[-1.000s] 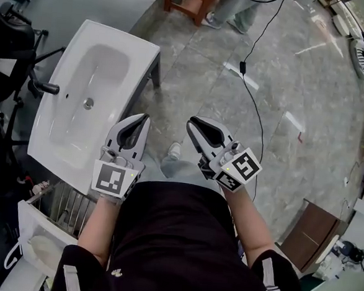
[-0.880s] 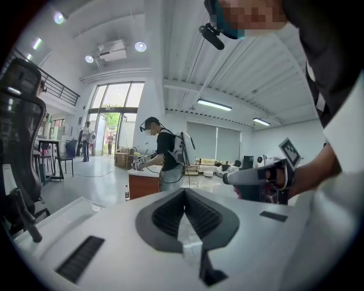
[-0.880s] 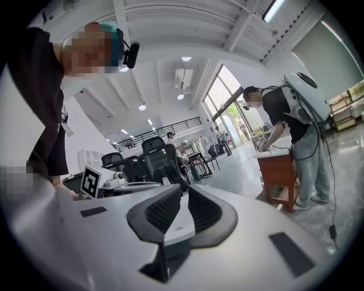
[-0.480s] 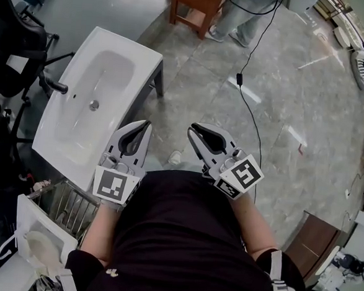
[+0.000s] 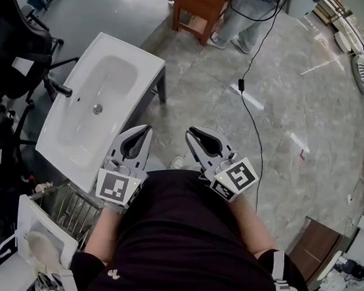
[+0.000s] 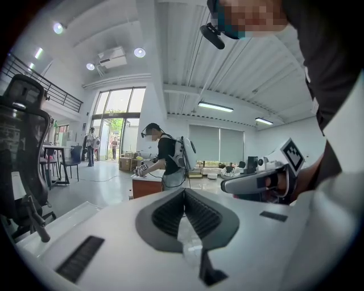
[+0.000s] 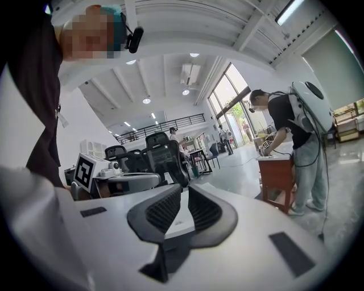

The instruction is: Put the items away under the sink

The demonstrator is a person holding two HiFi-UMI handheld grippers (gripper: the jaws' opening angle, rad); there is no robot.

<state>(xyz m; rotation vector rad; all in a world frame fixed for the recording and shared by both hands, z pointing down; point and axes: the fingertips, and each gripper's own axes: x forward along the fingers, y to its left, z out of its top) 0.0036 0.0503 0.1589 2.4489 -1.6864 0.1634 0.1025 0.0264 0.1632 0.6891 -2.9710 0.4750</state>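
- Both grippers had drawn in closer to the person's torso than a second before, and the sink (image 5: 105,93) sat further right in the head view.
- Left gripper (image 5: 147,129) pointed nearly level, away from the body, its jaws pressed together with nothing between them.
- Right gripper (image 5: 189,135) was held near it, angled slightly toward it, its jaws all but closed and empty.
- Both forearms were bent in front of the waist, each hand behind its marker cube.
- The white sink stood on dark legs ahead and left of the left gripper, apart from both.
- A wire rack (image 5: 72,205) lay beside the left forearm, by the sink's near end.
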